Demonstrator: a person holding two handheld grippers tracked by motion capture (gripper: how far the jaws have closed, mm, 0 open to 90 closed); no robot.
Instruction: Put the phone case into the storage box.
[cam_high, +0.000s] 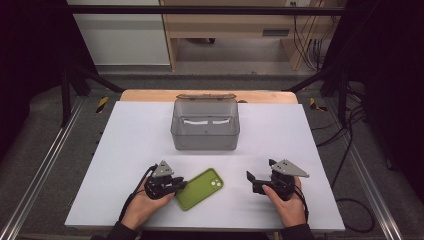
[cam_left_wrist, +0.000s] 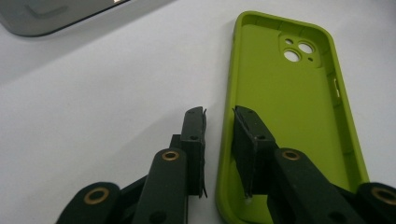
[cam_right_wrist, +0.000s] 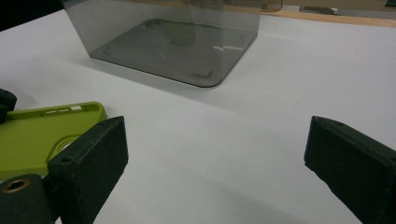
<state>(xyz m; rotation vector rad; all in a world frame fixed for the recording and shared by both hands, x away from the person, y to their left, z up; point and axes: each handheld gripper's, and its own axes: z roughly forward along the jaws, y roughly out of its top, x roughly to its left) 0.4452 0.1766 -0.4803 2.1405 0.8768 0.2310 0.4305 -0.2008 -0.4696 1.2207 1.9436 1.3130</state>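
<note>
A lime-green phone case (cam_high: 200, 188) lies hollow side up on the white table, near the front edge. My left gripper (cam_high: 184, 184) is at the case's near end. In the left gripper view its jaws (cam_left_wrist: 218, 114) straddle one side wall of the case (cam_left_wrist: 289, 107): one jaw inside the case, the other outside with a thin gap to the wall. The gripper is narrowly open. My right gripper (cam_high: 259, 170) rests to the right of the case, held by a hand. In the right gripper view it (cam_right_wrist: 215, 123) stands wide open with nothing between the jaws, and the case (cam_right_wrist: 32, 135) lies at the left.
A smoky transparent box (cam_high: 205, 137) with its lid tipped back stands at the table's middle, beyond the case; it looks empty (cam_right_wrist: 163, 37). A corner of the box (cam_left_wrist: 46, 14) shows in the left gripper view. White table surface (cam_high: 280, 130) spreads around both grippers.
</note>
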